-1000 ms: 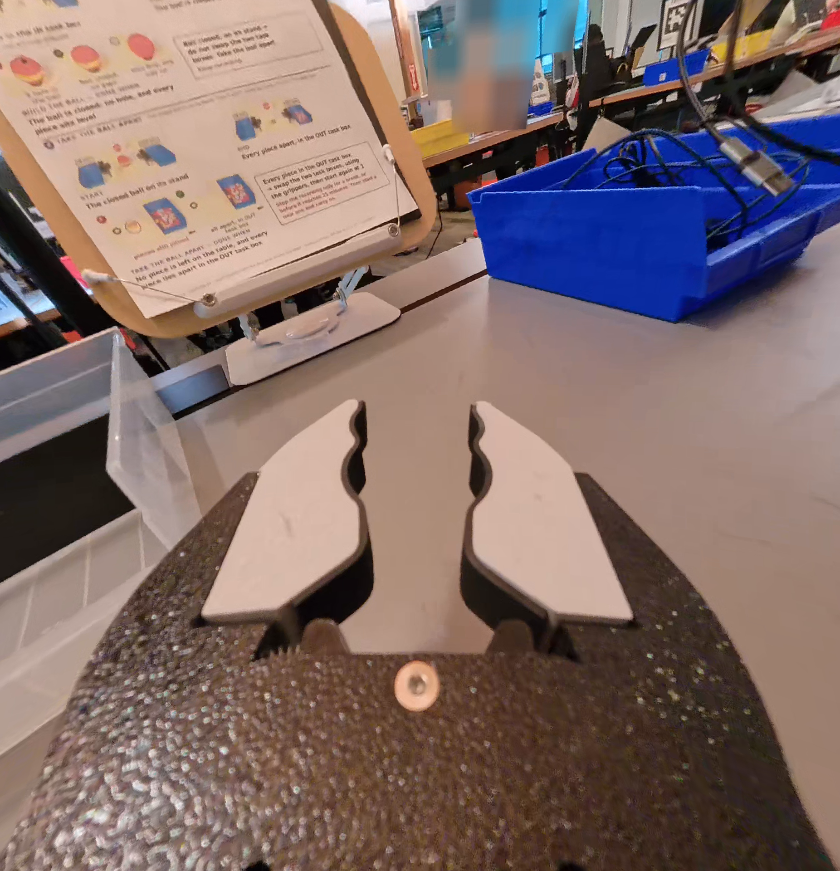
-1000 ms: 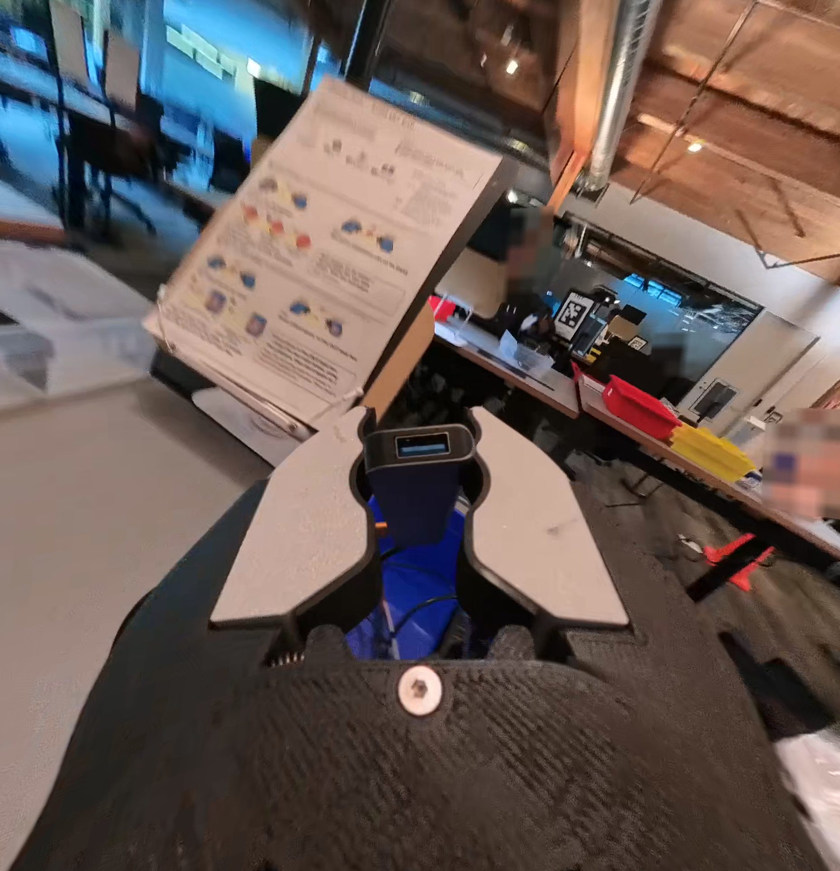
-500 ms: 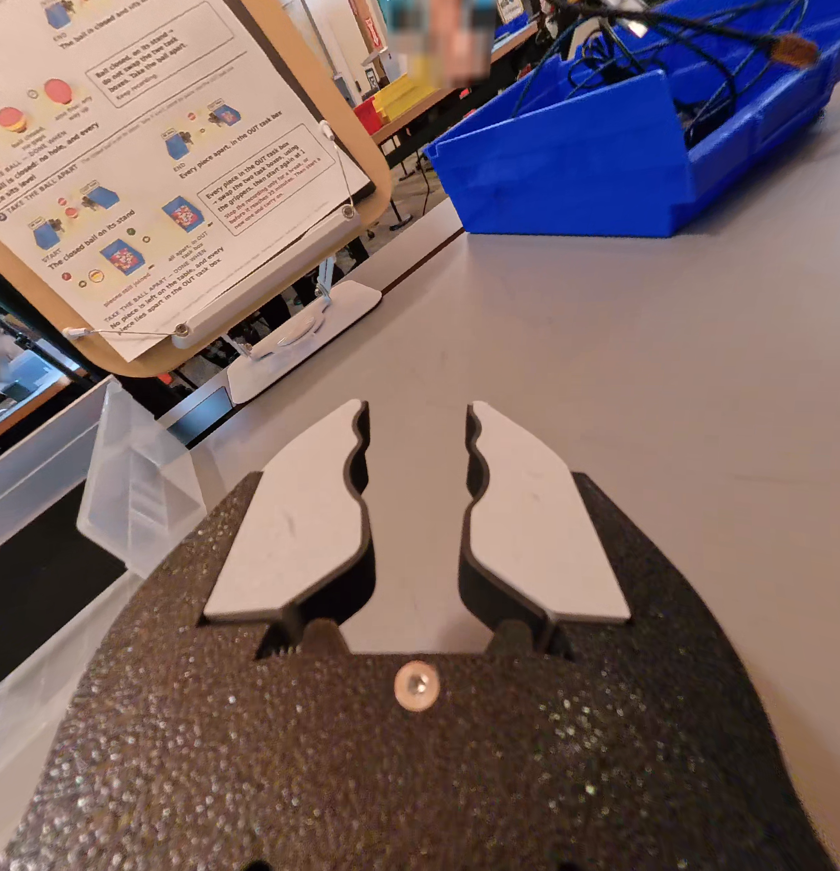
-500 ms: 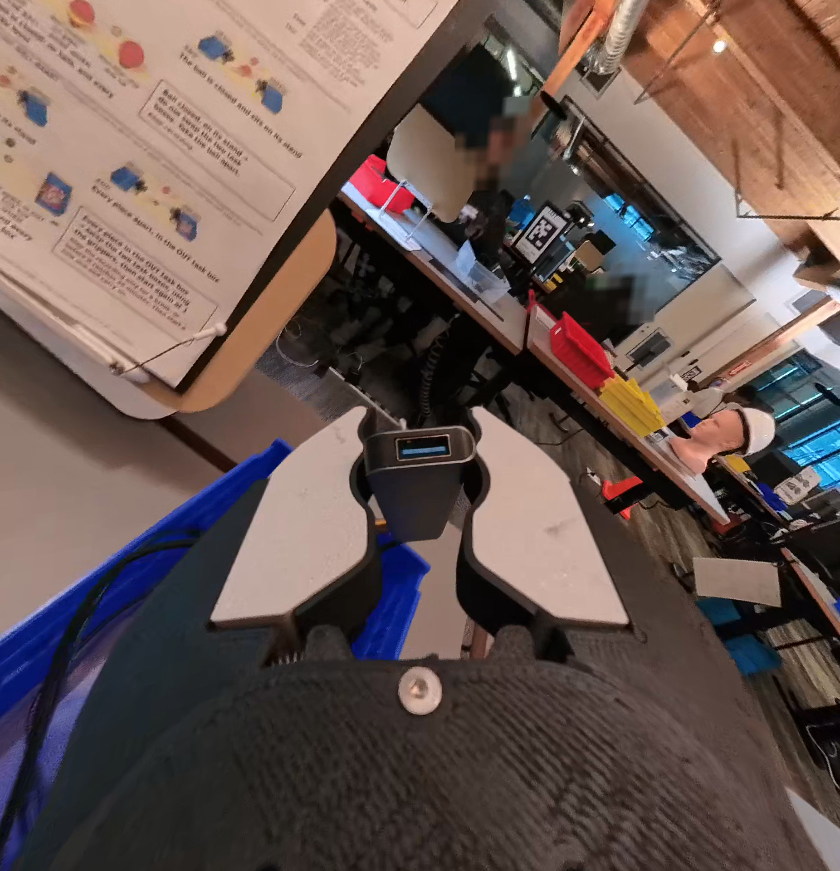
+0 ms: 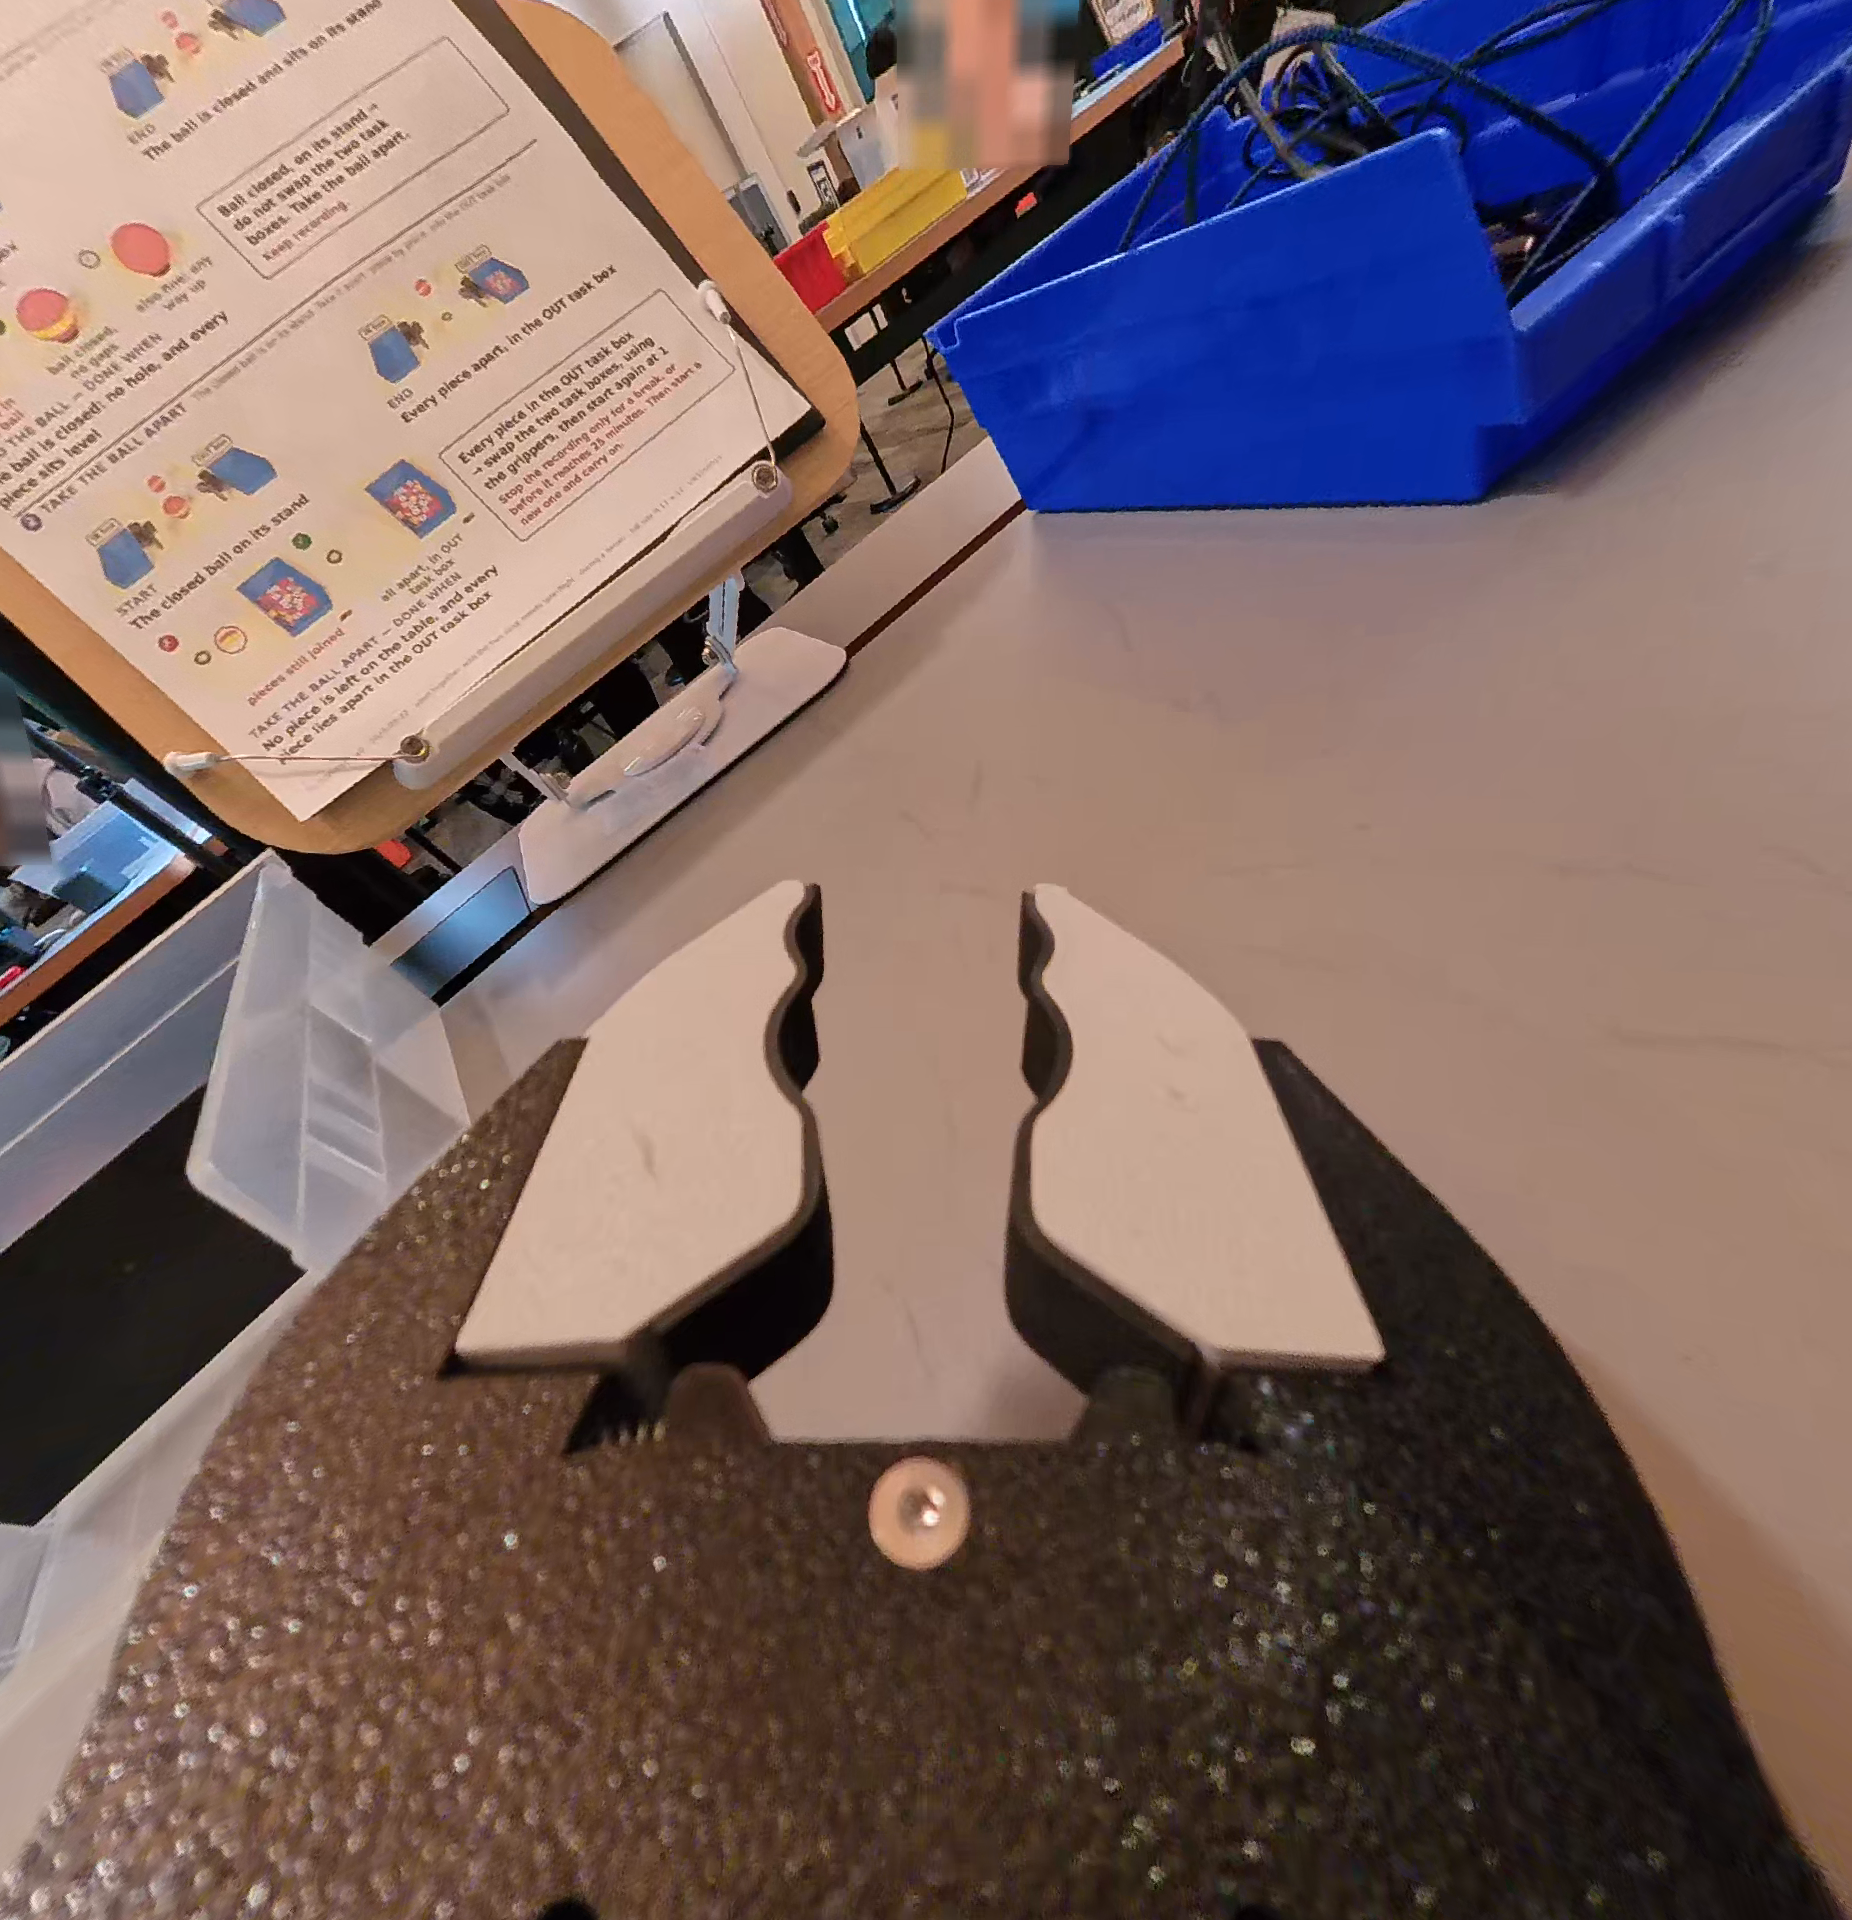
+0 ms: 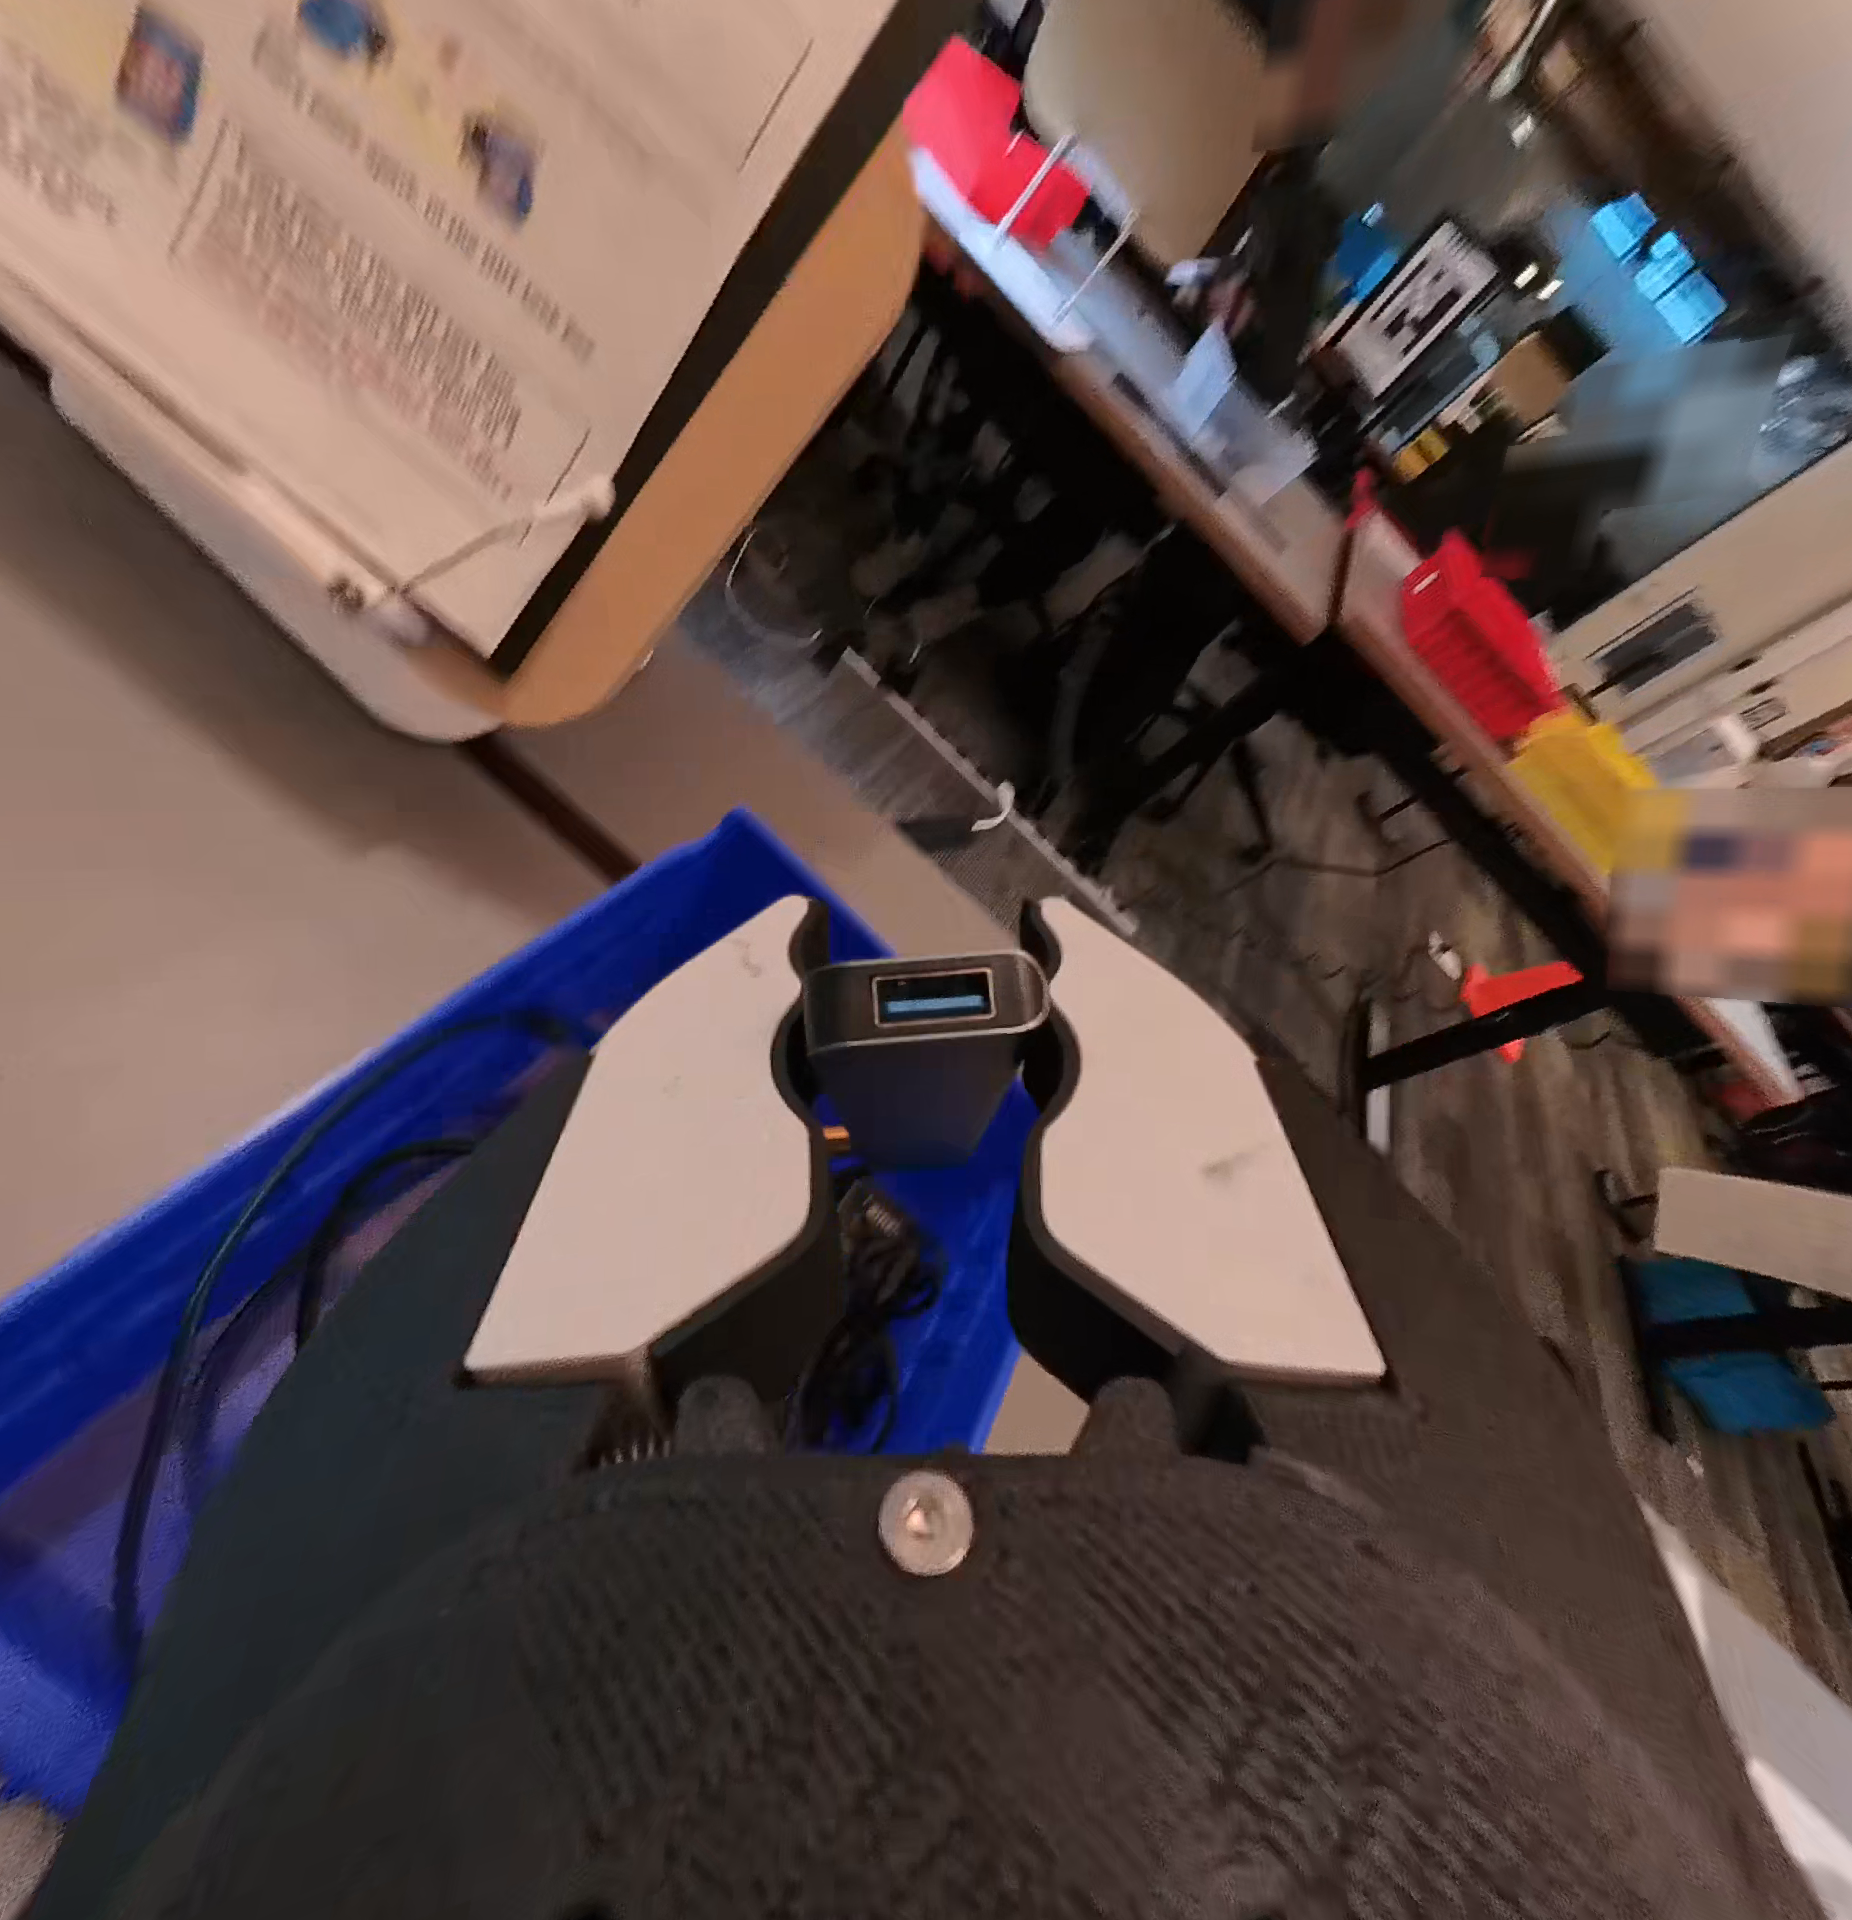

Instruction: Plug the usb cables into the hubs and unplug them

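Observation:
My right gripper (image 6: 922, 925) is shut on a dark grey usb hub (image 6: 917, 1039), its blue port facing away from me. It hangs over the far end of a blue bin (image 6: 226, 1143) that holds dark cables (image 6: 880, 1309). My left gripper (image 5: 920, 904) is open and empty, low over the grey table (image 5: 1369, 831). In the left wrist view the blue bin (image 5: 1265, 353) stands at the far right with tangled black and blue cables (image 5: 1421, 94) in it.
An instruction sheet on a wooden board stand (image 5: 361, 395) leans at the table's far left; it also shows in the right wrist view (image 6: 382, 312). A clear plastic tub (image 5: 278, 1091) sits at the left edge. Beyond the table edge are other benches with red and yellow bins (image 6: 1473, 634). There is about 40 cm between the tips of the two grippers.
My right gripper has tipped down and swung over the blue bin, still holding the hub; its view is blurred by motion. My left gripper has turned slightly left and stays open.

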`<action>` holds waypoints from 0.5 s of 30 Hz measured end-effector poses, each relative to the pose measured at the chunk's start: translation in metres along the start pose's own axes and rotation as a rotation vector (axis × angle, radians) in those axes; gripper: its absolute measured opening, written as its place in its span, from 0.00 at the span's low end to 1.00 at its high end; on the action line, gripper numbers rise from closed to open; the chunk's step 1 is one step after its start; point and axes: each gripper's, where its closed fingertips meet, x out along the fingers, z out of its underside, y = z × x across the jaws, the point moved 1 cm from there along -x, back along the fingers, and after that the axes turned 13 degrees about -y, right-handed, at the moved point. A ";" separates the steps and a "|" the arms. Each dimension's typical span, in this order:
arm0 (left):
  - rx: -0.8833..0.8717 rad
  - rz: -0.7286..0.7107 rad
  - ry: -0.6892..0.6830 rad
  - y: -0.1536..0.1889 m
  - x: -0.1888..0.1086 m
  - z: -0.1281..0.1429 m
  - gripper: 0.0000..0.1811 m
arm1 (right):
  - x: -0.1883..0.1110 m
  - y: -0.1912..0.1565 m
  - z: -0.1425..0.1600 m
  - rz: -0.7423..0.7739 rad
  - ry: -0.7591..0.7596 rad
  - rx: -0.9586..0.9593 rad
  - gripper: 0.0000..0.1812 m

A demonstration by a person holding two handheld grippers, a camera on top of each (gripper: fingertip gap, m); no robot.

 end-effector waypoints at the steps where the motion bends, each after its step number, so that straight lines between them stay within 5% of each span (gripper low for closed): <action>1: 0.001 -0.001 0.002 0.000 0.000 0.000 0.19 | 0.006 -0.008 0.011 -0.024 -0.036 0.004 0.20; 9: 0.023 0.000 -0.010 0.003 0.001 0.001 0.19 | 0.015 -0.056 0.079 -0.284 -0.431 -0.137 0.21; 15: 0.044 0.003 0.003 0.006 -0.001 0.000 0.19 | -0.012 -0.053 0.095 -0.283 -0.501 -0.087 0.54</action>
